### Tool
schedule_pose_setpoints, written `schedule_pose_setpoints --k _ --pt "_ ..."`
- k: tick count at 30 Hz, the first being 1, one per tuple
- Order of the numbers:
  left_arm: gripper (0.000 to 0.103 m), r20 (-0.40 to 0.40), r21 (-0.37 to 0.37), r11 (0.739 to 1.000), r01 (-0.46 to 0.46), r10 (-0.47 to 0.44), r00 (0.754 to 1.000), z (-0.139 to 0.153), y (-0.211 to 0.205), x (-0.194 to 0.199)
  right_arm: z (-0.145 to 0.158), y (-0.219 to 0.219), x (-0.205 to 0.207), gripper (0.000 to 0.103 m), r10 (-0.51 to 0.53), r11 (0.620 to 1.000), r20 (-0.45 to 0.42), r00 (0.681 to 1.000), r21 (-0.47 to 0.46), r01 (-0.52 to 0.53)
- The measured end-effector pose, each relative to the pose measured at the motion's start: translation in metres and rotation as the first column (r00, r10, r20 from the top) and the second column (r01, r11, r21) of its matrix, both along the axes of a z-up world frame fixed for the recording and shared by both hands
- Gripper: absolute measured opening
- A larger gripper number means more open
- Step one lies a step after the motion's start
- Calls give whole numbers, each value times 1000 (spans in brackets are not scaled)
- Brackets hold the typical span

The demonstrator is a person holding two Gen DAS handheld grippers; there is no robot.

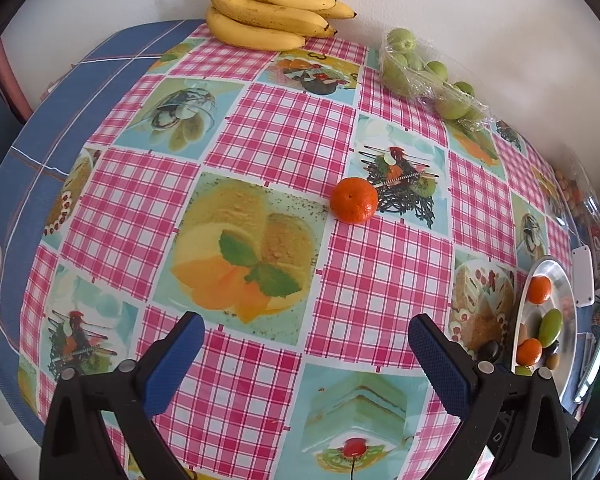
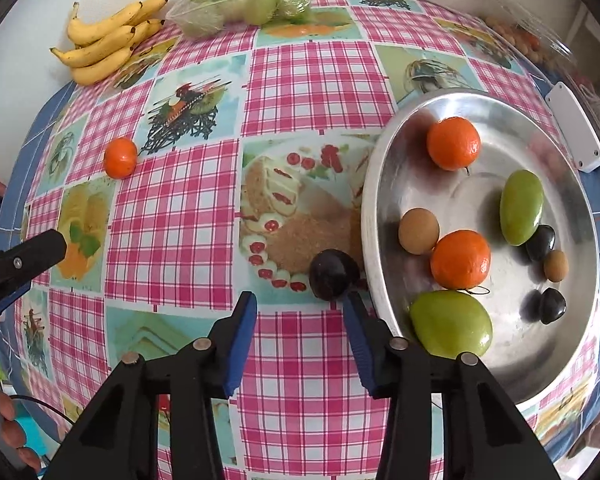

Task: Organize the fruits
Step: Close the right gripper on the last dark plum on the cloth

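Only the right wrist view shows the dark plum clearly, beside the metal tray – apparently touching its rim. The right gripper points steeply down, jaws part-spread, empty. The left gripper hangs wide open – short of the tangerine.

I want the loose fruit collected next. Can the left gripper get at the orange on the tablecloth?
Probably yes: the left gripper is open, and only bare tablecloth lies between it and the orange.
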State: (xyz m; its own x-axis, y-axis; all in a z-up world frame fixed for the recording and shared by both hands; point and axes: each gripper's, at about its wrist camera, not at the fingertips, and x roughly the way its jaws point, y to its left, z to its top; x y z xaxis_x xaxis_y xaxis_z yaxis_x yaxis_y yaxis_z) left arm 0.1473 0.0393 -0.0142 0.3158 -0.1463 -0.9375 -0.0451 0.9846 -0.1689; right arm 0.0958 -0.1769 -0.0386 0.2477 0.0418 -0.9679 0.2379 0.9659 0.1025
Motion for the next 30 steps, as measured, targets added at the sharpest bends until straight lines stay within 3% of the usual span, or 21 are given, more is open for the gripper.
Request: schedule_pose_setpoints --k 3,25,30 --pt "103 -1 4 1000 -2 2 1000 -1 0 0 1 -5 1 34 -30 999 -1 1000 -16 30" --pt "103 -8 33 999 0 0 1000 -8 -6 5 -9 0 20 33 -56 993 4 998 -105 56" --pt "103 -7 38 999 4 -4 1000 -8 -7 4 -11 4 23 25 -56 986 -5 998 -159 55"
